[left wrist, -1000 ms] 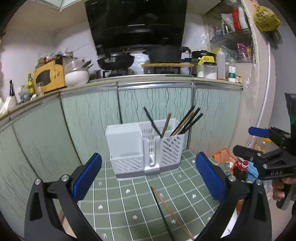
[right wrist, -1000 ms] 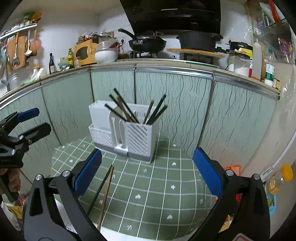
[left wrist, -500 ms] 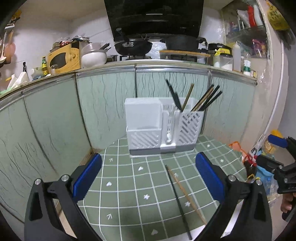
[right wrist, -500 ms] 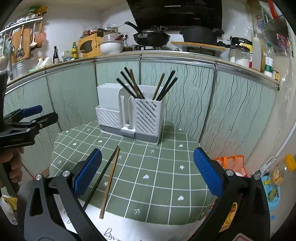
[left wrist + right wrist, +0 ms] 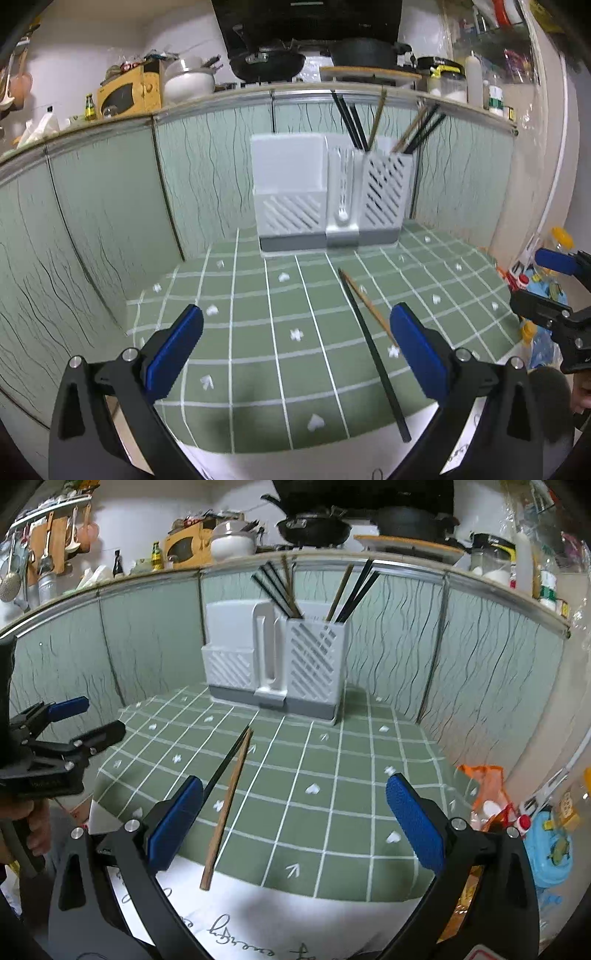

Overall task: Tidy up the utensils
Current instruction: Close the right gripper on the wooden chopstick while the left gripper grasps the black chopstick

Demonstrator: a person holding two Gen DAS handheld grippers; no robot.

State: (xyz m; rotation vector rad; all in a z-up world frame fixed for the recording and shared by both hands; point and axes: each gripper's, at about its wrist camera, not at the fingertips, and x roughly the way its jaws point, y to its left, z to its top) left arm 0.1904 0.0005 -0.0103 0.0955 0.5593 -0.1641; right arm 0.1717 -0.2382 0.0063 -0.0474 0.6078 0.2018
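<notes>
Nearest the cameras, the left gripper [image 5: 295,339] and right gripper [image 5: 295,812] both hover over the desk [image 5: 332,812] with fingers [image 5: 413,823] spread wide and nothing between them. Just beyond lie two loose chopsticks, a black one [image 5: 373,354] and a wooden one [image 5: 227,808], tips touching and splayed apart toward the near edge, where the wooden one overhangs the green mat [image 5: 258,332]. At the back stands the white holder [image 5: 280,657], several chopsticks upright in its right compartment. The likely trouble: a careless closing could catch both sticks at once, or nudge the thin wooden one off the edge, since it rolls easily.
</notes>
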